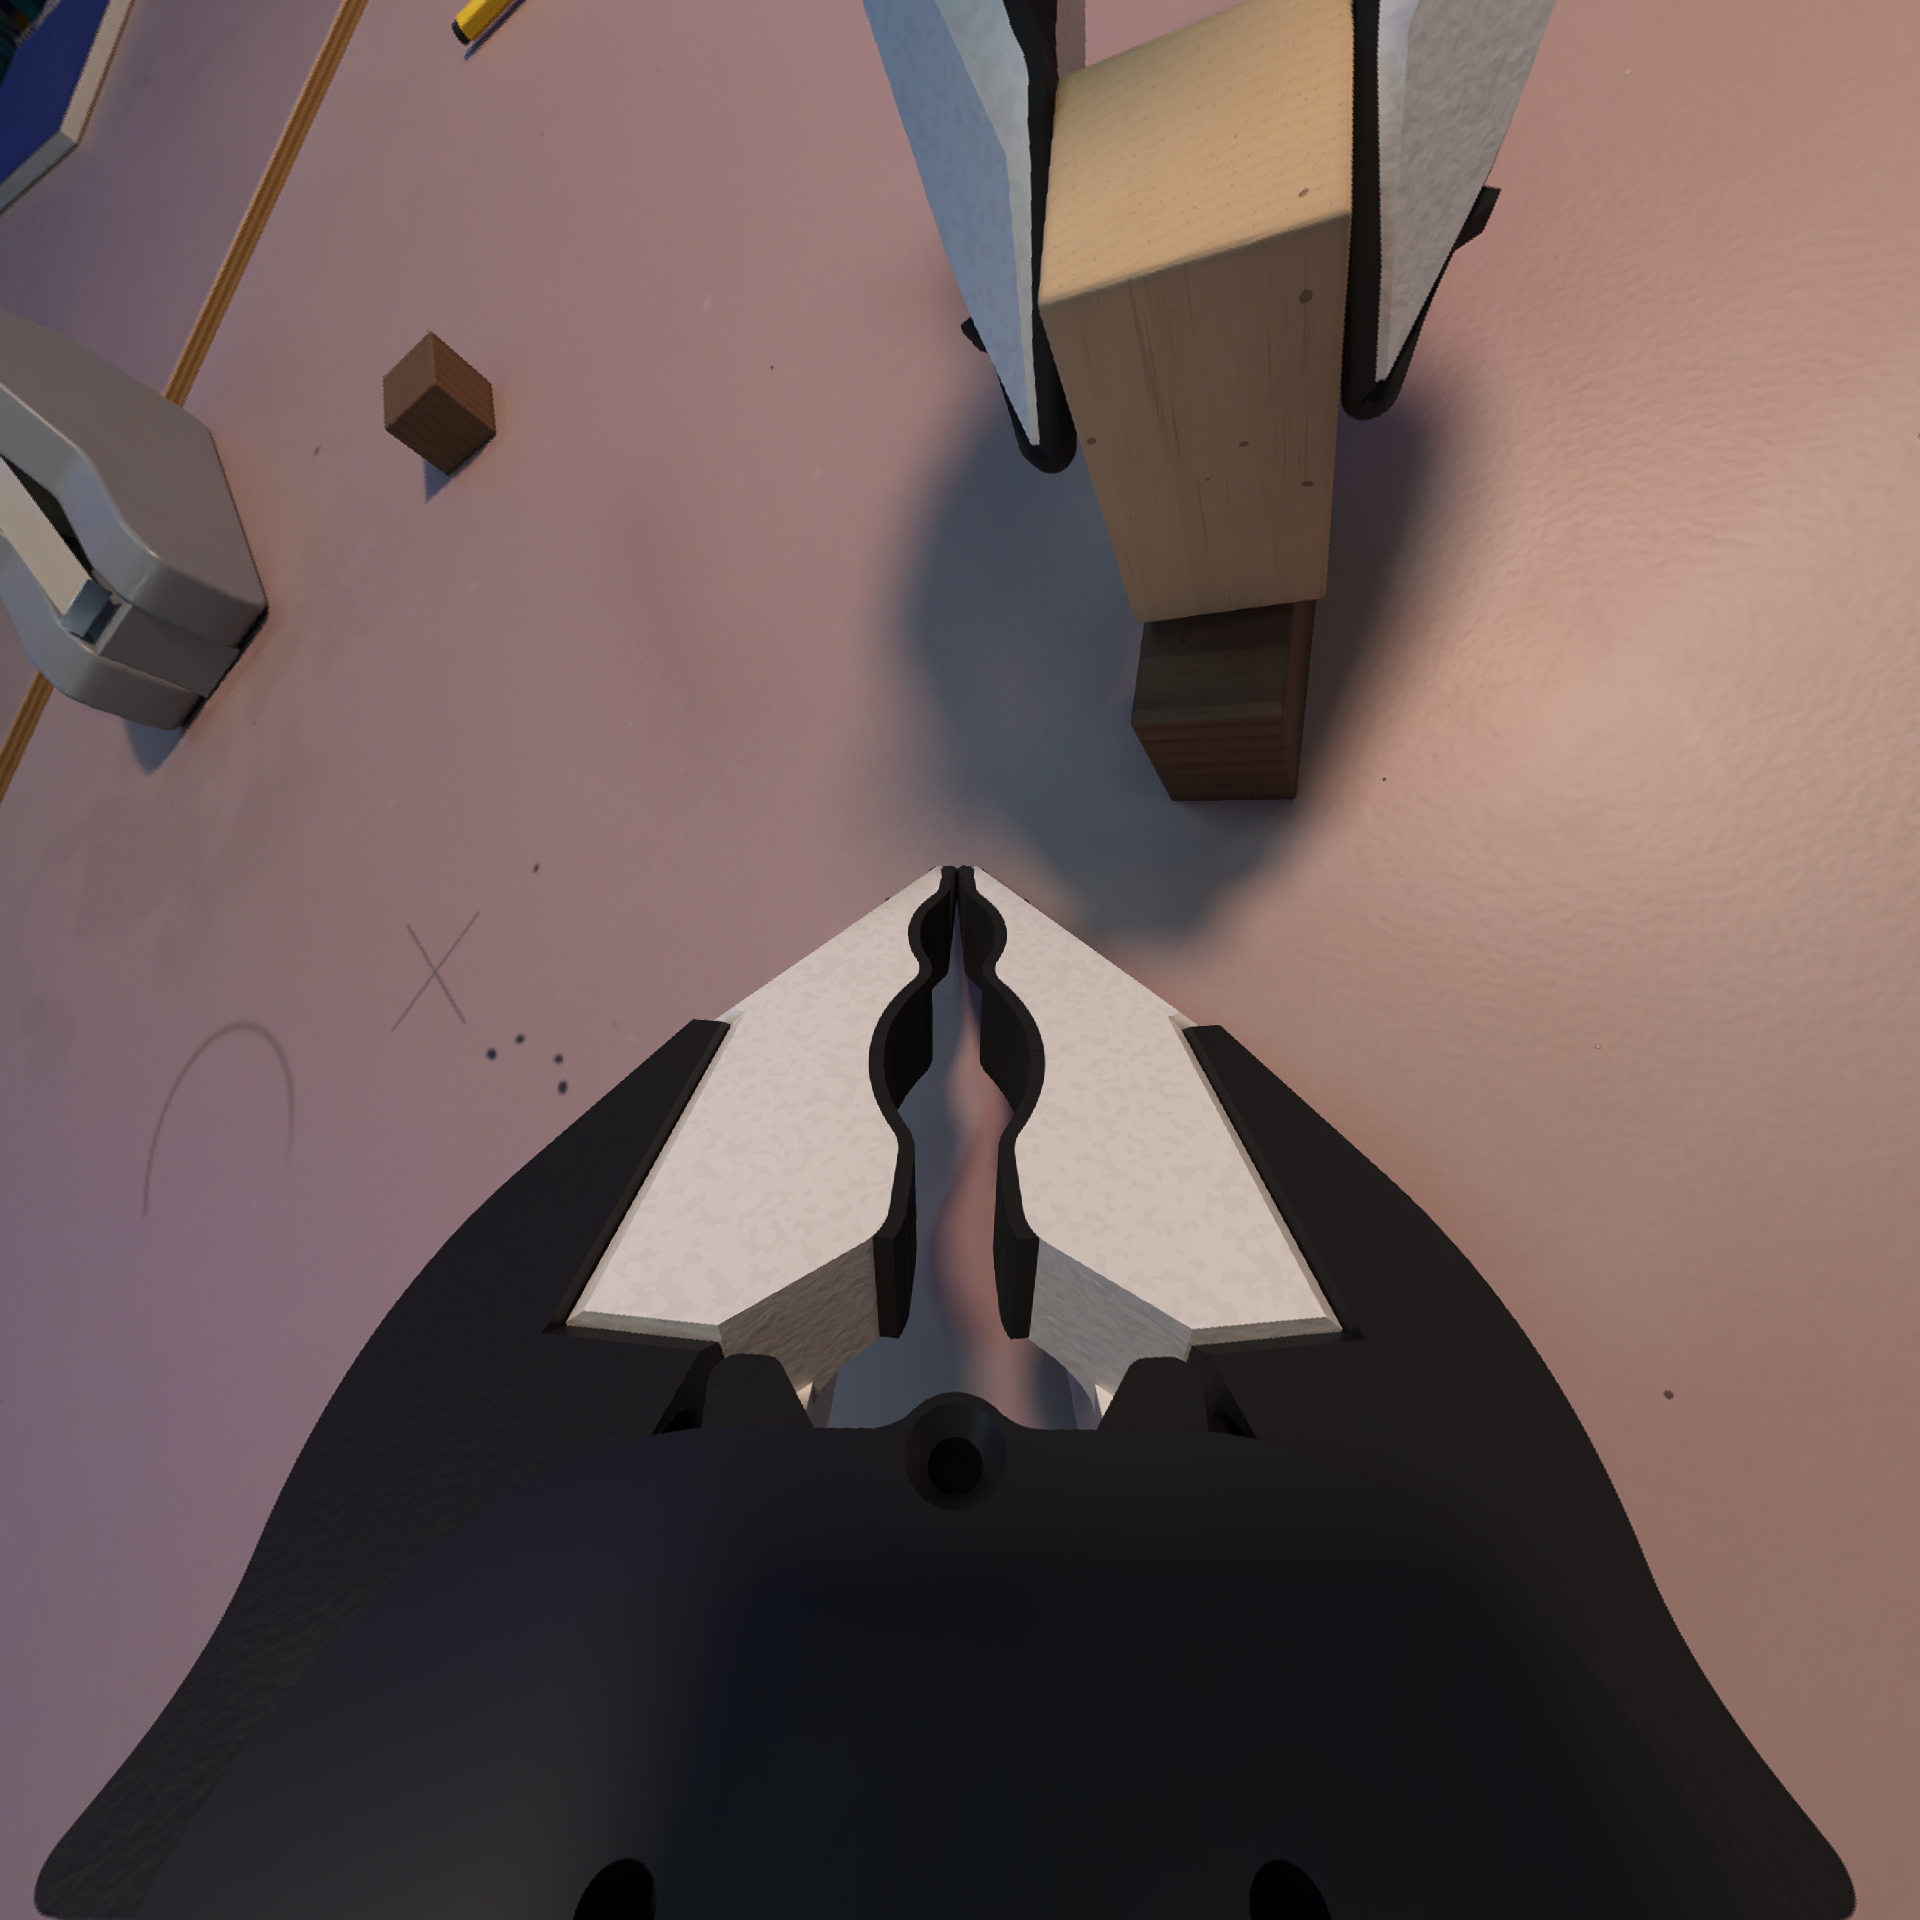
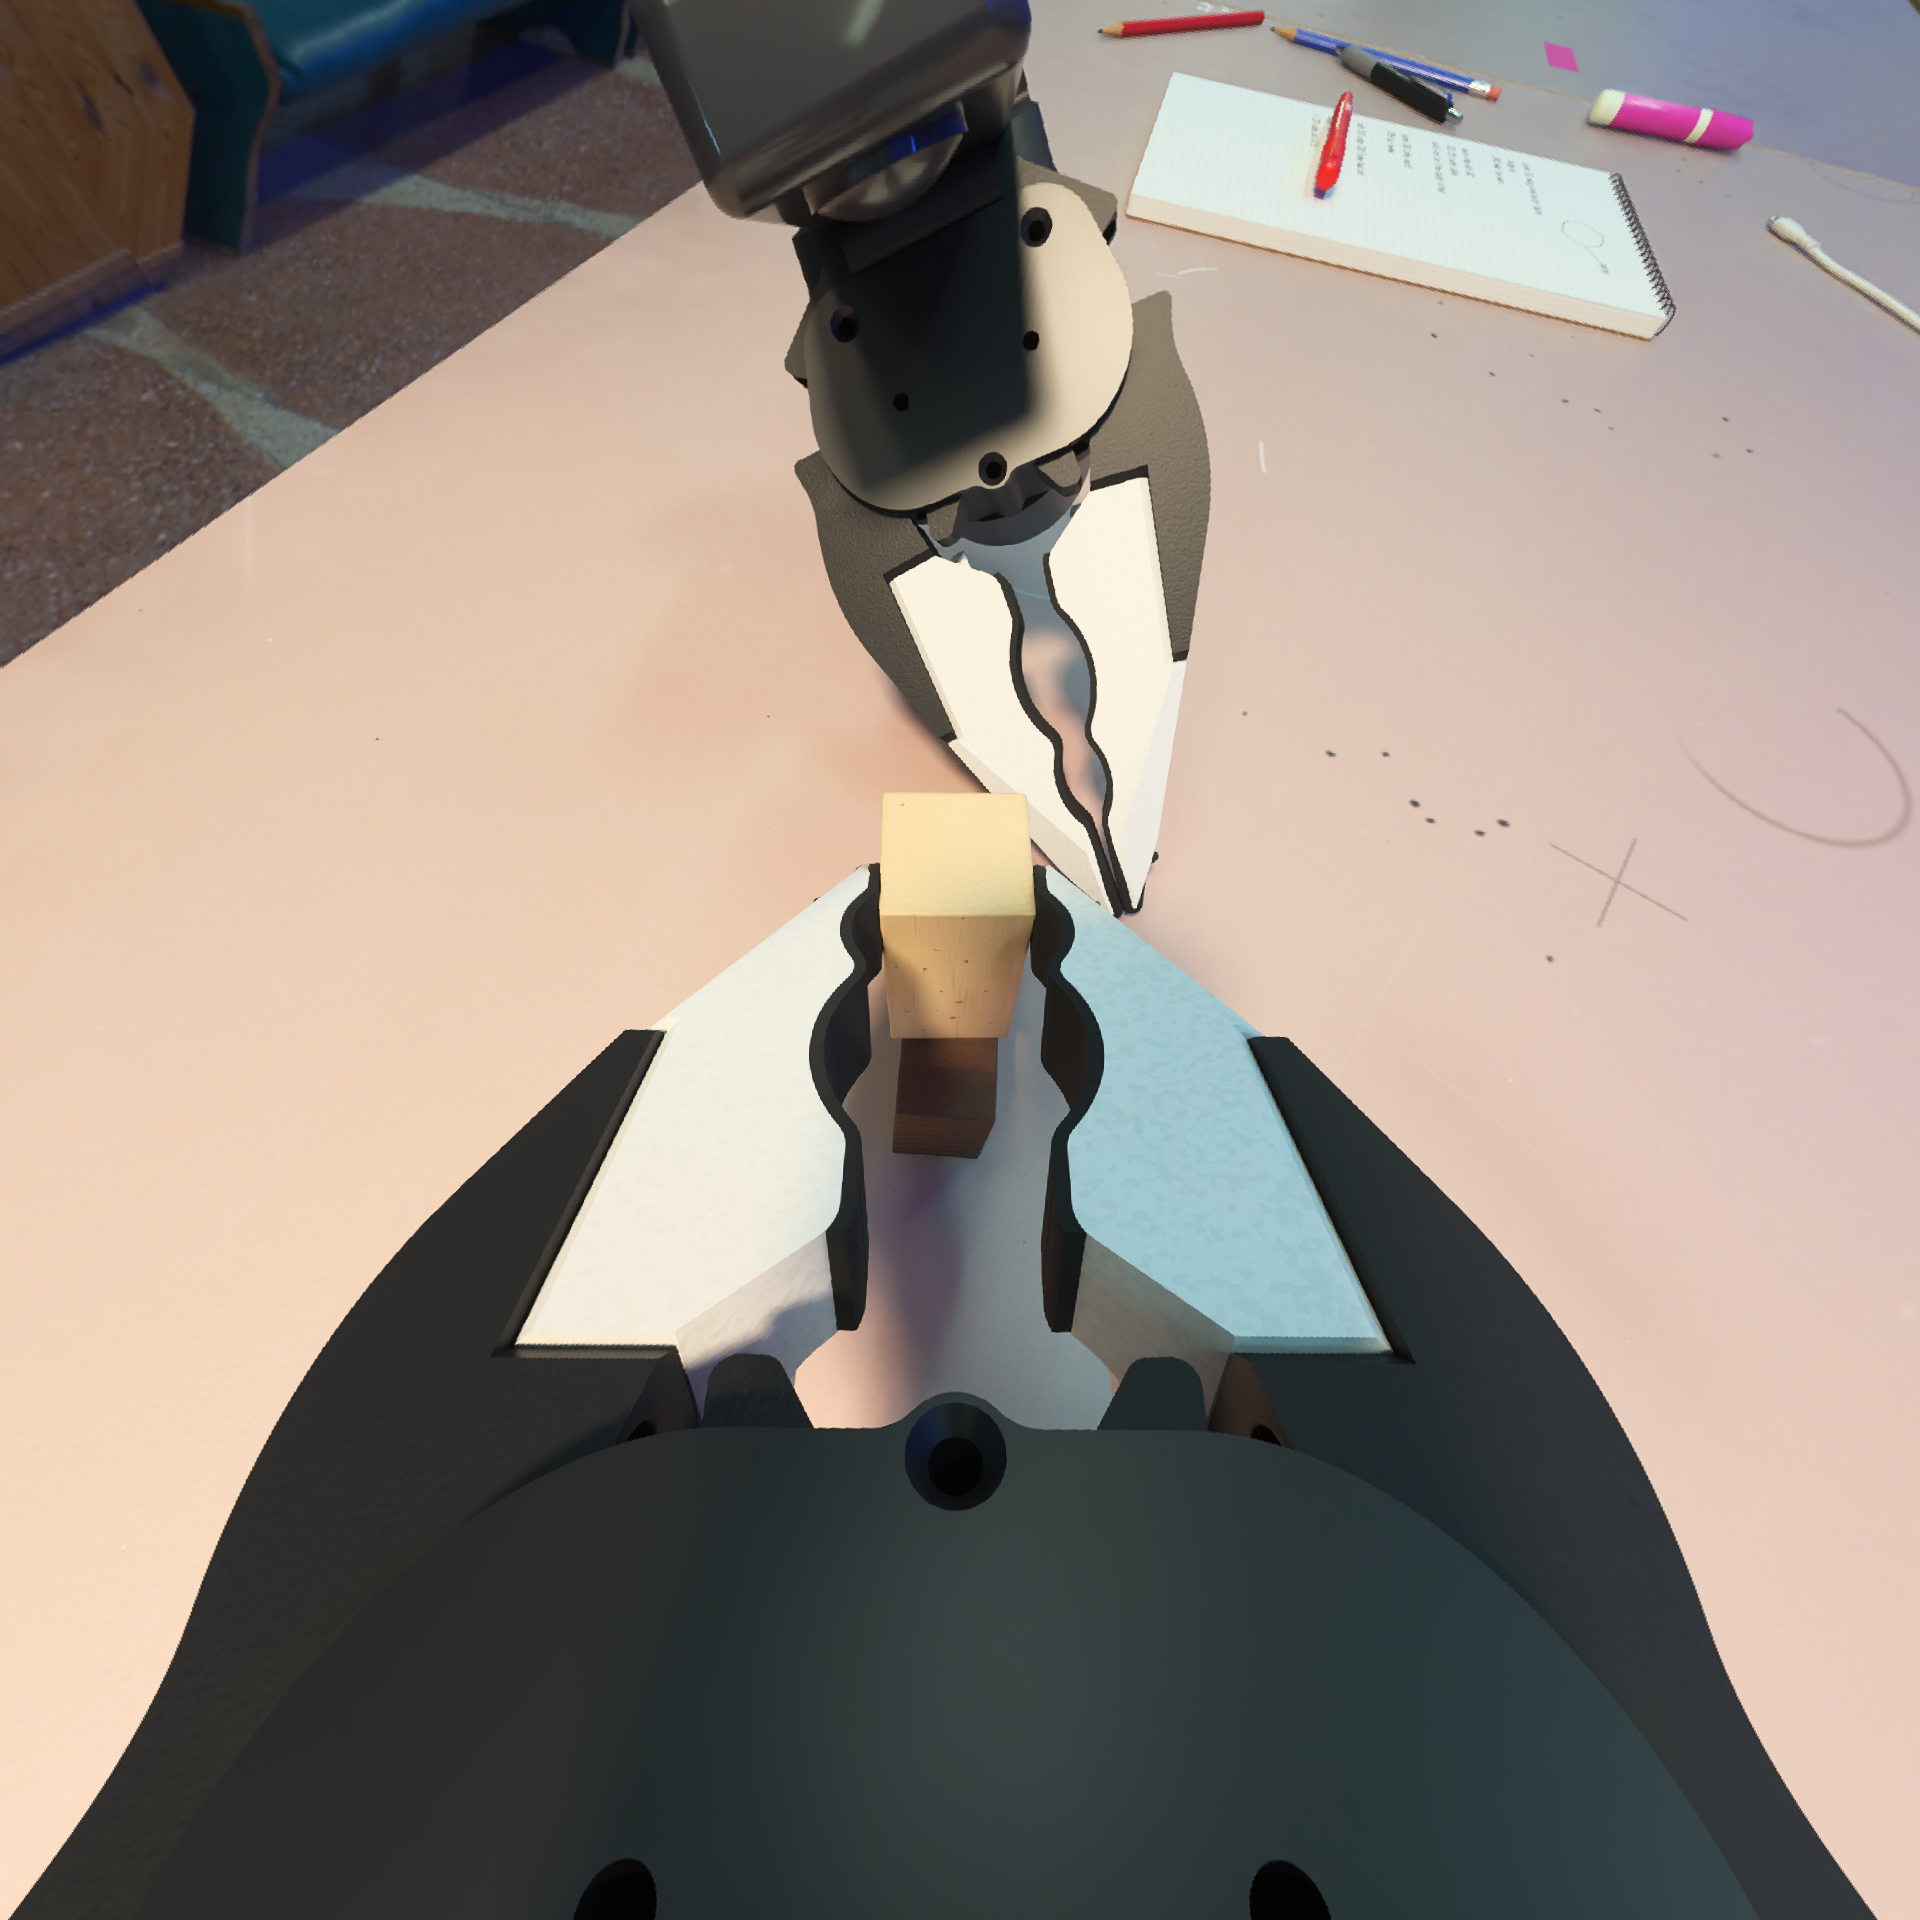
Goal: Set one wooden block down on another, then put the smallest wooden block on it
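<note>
My right gripper is shut on a tall light wooden block and holds it upright. The block's lower end meets the top of a dark brown block standing on the pink table; I cannot tell whether they touch. The left wrist view shows the same: the right gripper, the light block and the dark block. The smallest block, a dark brown cube, lies alone to the far left. My left gripper is shut and empty, tips close to the table near the stack; it also shows in the right wrist view.
A grey stapler-like tool lies near the table's edge, left of the cube. A spiral notepad with a red pen, a pink marker and pencils lie at the far right. The table's left edge drops to the floor.
</note>
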